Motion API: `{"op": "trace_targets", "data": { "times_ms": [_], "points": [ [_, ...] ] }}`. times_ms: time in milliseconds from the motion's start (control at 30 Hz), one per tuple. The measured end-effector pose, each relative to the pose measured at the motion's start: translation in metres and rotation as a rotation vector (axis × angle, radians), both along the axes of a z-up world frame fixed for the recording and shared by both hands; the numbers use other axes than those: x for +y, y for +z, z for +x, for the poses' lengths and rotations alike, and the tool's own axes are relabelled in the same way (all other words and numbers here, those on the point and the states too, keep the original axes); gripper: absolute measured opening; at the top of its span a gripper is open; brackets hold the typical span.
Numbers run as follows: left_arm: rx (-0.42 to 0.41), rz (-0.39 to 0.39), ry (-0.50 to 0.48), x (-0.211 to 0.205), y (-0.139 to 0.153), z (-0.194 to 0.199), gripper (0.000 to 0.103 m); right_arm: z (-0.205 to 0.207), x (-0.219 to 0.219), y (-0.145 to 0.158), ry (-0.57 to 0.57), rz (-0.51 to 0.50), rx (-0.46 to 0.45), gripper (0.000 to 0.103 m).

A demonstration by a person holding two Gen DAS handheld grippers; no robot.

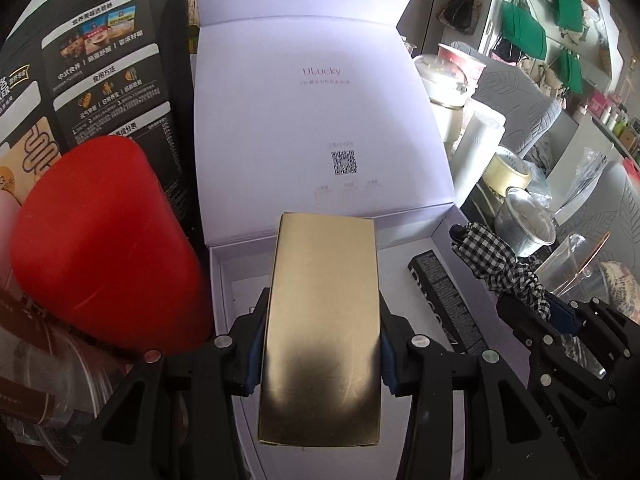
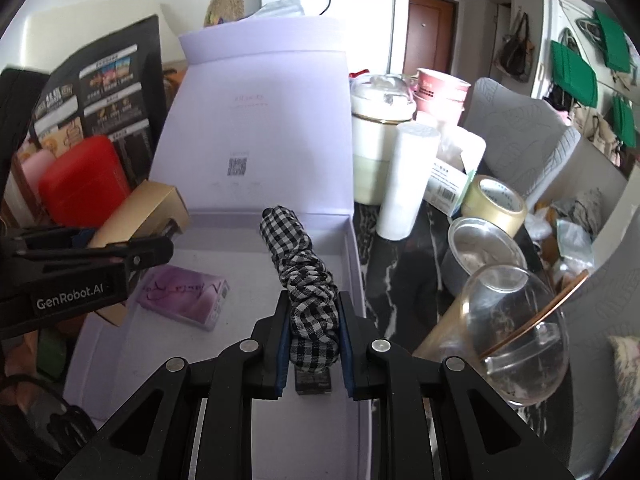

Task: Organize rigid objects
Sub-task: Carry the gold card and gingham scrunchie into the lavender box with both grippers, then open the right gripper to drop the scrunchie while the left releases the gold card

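Your left gripper (image 1: 322,344) was clamped on the gold box (image 1: 320,320), pads on both long sides, box sticking forward over the open lavender box (image 1: 224,280). Your right gripper (image 2: 314,344) was nearly shut, squeezing the checkered folded umbrella (image 2: 304,280), which pointed away over the same box's right side. A pink pack (image 2: 184,292) and a black box (image 1: 444,300) lay inside. Red case (image 1: 108,240) stood just left.

Cluttered daylit room: brown door (image 2: 430,32), white fridge (image 2: 360,20), green bags (image 2: 574,74) hanging on white wall.
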State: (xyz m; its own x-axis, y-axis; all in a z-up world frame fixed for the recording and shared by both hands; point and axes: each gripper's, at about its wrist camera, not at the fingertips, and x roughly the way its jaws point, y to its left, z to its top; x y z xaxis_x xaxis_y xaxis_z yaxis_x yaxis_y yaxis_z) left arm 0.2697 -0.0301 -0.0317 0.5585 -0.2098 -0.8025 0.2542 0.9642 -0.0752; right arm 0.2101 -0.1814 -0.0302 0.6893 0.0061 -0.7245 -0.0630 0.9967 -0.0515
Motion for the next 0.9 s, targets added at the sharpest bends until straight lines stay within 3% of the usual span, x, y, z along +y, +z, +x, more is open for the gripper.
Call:
{"op": "trace_targets", "data": {
  "times_ms": [167, 500, 900],
  "points": [
    [0.018, 0.05, 0.006, -0.003, -0.011, 0.003, 0.045, 0.006, 0.006, -0.014, -0.024, -0.062, 0.012, 0.02],
    [0.111, -0.011, -0.009, 0.005, -0.03, 0.013, 0.045, 0.018, 0.004, -0.041, -0.036, -0.093, 0.076, 0.021],
    [0.138, 0.007, -0.006, 0.006, -0.043, 0.021, 0.045, 0.021, 0.008, -0.049, -0.023, -0.126, 0.095, 0.022]
  ]
}}
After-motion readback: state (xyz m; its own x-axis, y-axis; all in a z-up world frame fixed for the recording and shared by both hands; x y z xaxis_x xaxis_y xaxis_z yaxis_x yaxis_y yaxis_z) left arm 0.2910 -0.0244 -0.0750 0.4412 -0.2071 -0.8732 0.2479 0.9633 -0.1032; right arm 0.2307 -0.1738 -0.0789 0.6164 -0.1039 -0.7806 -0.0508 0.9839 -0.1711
